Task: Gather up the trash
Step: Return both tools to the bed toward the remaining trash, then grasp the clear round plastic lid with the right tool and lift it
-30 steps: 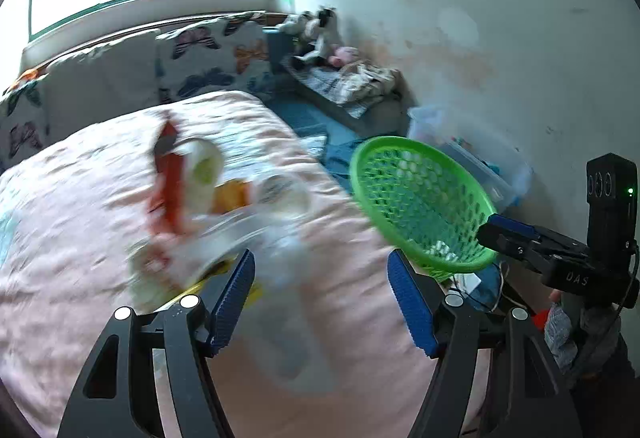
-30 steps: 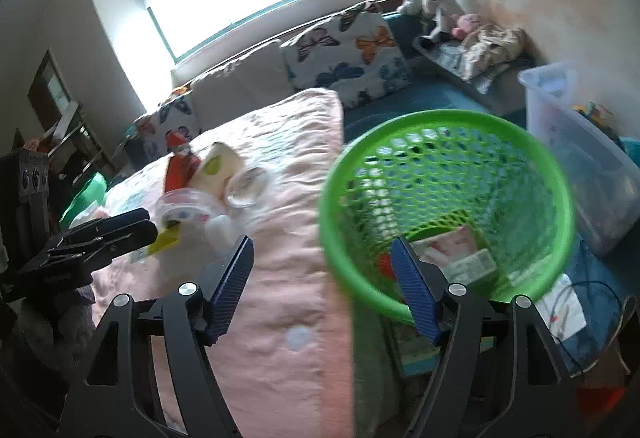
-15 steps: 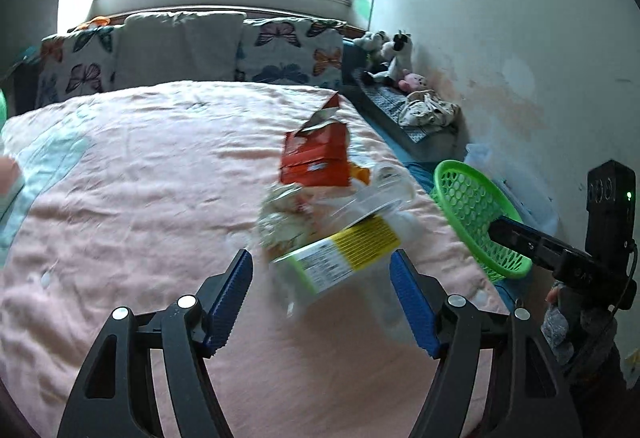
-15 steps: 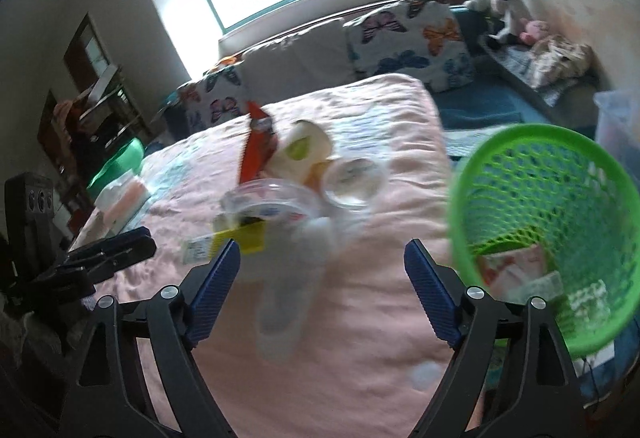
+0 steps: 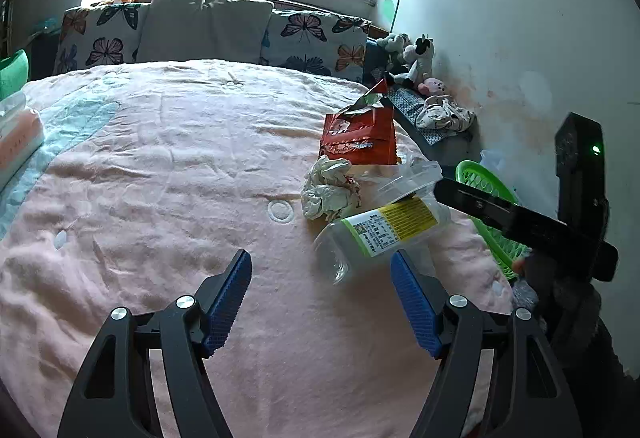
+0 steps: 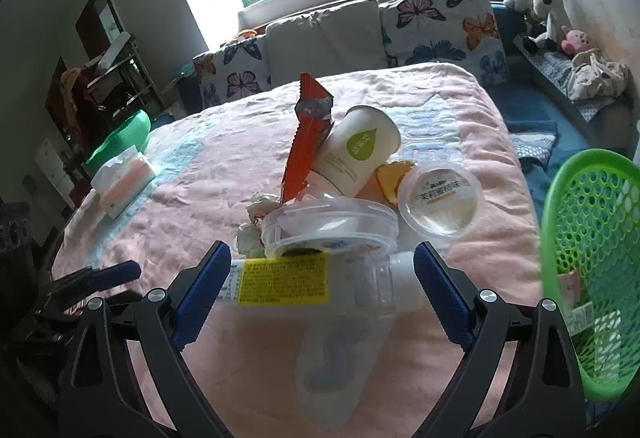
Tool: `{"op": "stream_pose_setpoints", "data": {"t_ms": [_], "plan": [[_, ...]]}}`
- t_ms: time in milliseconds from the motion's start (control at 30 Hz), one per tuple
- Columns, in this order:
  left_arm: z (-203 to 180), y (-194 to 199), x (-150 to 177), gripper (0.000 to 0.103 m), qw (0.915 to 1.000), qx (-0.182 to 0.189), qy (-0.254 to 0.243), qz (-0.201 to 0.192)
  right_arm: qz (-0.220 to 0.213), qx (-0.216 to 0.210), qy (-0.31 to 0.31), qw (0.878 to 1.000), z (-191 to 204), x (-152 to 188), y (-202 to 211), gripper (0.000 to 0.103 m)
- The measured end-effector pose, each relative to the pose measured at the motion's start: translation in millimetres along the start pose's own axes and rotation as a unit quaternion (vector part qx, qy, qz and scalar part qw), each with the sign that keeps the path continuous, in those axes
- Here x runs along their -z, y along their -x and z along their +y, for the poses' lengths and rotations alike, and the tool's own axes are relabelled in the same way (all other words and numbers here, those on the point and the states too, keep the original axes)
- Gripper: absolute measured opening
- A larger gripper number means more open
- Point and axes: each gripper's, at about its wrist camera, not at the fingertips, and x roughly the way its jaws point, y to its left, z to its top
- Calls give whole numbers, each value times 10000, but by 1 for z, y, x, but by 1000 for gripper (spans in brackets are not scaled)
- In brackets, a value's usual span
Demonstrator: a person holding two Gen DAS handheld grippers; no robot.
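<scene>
A pile of trash lies on the pink bed: a clear bottle with a yellow label (image 5: 380,234) (image 6: 304,280), a red snack bag (image 5: 358,136) (image 6: 306,142), crumpled paper (image 5: 330,188), a clear tub (image 6: 330,224), a white paper cup (image 6: 356,152) and a round lid (image 6: 438,204). My left gripper (image 5: 322,302) is open and empty, just short of the bottle. My right gripper (image 6: 322,298) is open, its jaws on either side of the bottle without touching it. A green mesh basket (image 6: 592,262) (image 5: 490,206) with some trash inside stands beside the bed at the right.
A tissue pack (image 6: 124,180) lies on the bed's left side and butterfly pillows (image 5: 208,30) at its head. Stuffed toys (image 5: 412,62) sit on a low bench by the right wall. A shelf (image 6: 100,78) stands at the far left.
Both grippers swung left from the green basket toward the trash pile. The right gripper came down close over the labelled bottle, and the left gripper drew back a little.
</scene>
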Motion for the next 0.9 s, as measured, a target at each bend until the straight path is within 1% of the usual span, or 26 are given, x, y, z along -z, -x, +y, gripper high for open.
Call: {"op": "stream_pose_setpoints", "data": {"t_ms": [367, 567, 800, 900], "plan": [[8, -3, 3, 70, 9999, 18, 139, 57, 213, 148, 16, 9997, -7, -4, -29, 92], [11, -9, 4, 70, 9997, 28, 194, 120, 267, 120, 29, 9996, -8, -7, -37, 94], [14, -14, 6, 70, 9995, 50, 271, 183, 319, 152, 255, 9991, -1, -8, -41, 94], [17, -16, 6, 70, 9992, 82, 332, 197, 360, 113, 238, 9990, -1, -8, -43, 94]]}}
